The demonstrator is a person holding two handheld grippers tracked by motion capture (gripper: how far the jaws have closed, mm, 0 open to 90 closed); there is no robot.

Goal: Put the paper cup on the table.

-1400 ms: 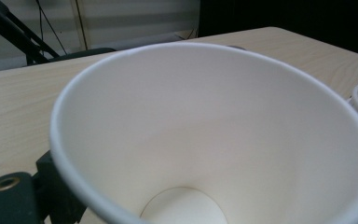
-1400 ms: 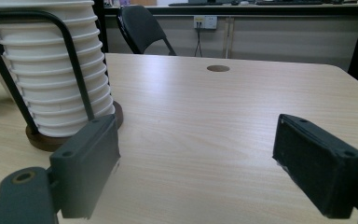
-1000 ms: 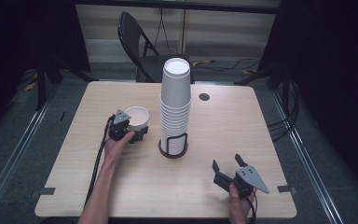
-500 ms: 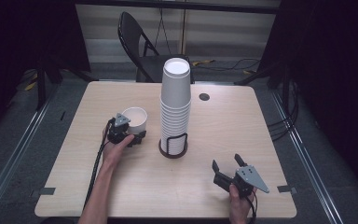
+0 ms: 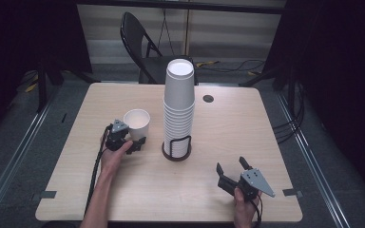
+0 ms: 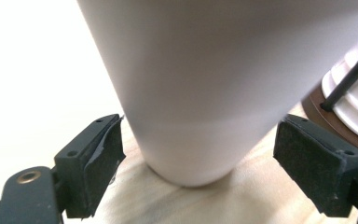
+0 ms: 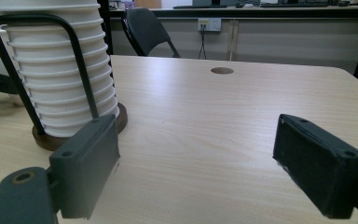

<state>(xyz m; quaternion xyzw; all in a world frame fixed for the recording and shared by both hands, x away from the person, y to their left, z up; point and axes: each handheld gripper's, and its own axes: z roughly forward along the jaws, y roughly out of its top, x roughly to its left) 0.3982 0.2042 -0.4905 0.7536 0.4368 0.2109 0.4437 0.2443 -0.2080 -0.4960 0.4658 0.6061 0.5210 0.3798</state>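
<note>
Left gripper nudged slightly leftward, fingers spread around upright paper cup, pads apart from it, right gripper fingers wide

In the high view, light falls from above onto the pale surface, while the room around it sinks into near black. Shadows under the cup stack are short and soft. The picture is a little grainy and soft overall. The left gripper view is overexposed: the area left of the cup is blown out to white, and the cup itself is blurred, too close for focus. The right gripper view is evenly lit and sharp on the wood grain, with the near black pads slightly soft.
</note>
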